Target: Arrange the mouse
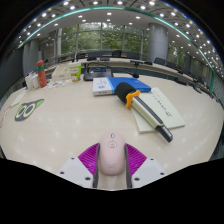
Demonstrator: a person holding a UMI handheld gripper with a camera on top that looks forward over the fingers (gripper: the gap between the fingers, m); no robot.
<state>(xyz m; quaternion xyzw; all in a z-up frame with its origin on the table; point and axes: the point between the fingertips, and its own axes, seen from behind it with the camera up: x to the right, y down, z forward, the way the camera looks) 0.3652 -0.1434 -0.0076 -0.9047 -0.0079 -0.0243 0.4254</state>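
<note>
A pale pink mouse [112, 156] sits between my two fingers, its nose pointing ahead over the light table [70, 125]. My gripper [112, 150] is shut on the mouse, and both magenta pads [90, 158] press on its sides. The rear of the mouse is hidden between the fingers. A blue mat [137, 86] lies on the table well beyond the fingers, to the right of centre.
A yellow-and-black tool [127, 95] lies near the blue mat. A white booklet [160, 108] with a dark elongated tool on it lies ahead right. A green-and-white object [27, 108] lies at the left, bottles [41, 75] behind it. Chairs and desks stand beyond.
</note>
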